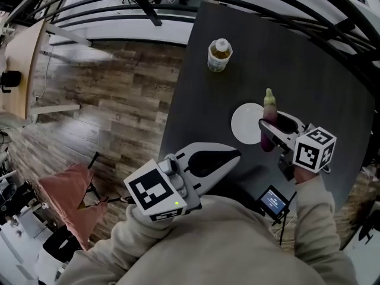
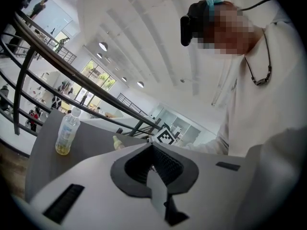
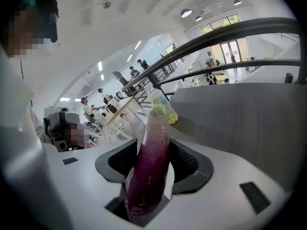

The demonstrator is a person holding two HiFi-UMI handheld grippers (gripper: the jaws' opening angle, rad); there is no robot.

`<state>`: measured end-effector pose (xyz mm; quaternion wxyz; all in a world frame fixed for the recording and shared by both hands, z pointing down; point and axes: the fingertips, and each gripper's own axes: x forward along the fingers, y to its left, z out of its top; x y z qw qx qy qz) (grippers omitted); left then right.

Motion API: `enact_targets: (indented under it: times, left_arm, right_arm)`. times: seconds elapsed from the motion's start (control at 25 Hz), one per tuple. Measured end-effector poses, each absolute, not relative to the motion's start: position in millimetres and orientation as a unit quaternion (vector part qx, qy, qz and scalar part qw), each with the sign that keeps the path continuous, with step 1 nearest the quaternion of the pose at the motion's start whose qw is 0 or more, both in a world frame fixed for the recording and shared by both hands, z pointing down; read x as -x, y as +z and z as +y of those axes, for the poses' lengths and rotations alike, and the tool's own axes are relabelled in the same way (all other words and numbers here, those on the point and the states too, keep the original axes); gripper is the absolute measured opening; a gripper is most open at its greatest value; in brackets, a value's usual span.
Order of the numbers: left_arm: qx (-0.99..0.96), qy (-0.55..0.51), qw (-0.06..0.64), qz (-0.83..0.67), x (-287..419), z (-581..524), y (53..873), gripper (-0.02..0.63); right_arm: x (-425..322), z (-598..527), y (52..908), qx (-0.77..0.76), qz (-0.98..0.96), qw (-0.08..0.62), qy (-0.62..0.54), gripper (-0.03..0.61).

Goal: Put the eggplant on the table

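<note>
A purple eggplant (image 1: 270, 119) with a pale green tip stands nearly upright between the jaws of my right gripper (image 1: 278, 127), which is shut on its lower half. It hangs over the right edge of a white plate (image 1: 243, 123) on the dark table (image 1: 314, 58). In the right gripper view the eggplant (image 3: 149, 162) fills the gap of the right gripper (image 3: 153, 145). My left gripper (image 1: 236, 155) sits close to the body at the table's near edge, shut and empty. From the left gripper (image 2: 152, 146) view, only the eggplant's green tip (image 2: 117, 142) shows.
A bottle of yellowish drink (image 1: 219, 54) stands at the table's far side, also seen as the bottle (image 2: 66, 134) and bottle (image 3: 165, 110). A small screen device (image 1: 273, 200) lies near the front edge. A pink chair (image 1: 71, 198) stands on the wooden floor at left. Black railings run beyond the table.
</note>
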<state>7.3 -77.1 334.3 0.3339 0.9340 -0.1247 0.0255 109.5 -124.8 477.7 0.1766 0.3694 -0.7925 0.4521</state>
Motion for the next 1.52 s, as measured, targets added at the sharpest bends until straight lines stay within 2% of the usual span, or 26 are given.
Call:
enact_targets:
  times: [0.84,1.52]
  left_arm:
    - [-0.923,0.011,0.355,-0.149,11,-82,347,0.005]
    - [-0.919,0.014,0.362,-0.154,19,-80,353,0.005]
  right_arm:
    - [-105,-111,593,-0.362,-0.739,0.333,0.461,0.223]
    - [-113,-99,634,-0.362,-0.705,0.443,0.419,0.224]
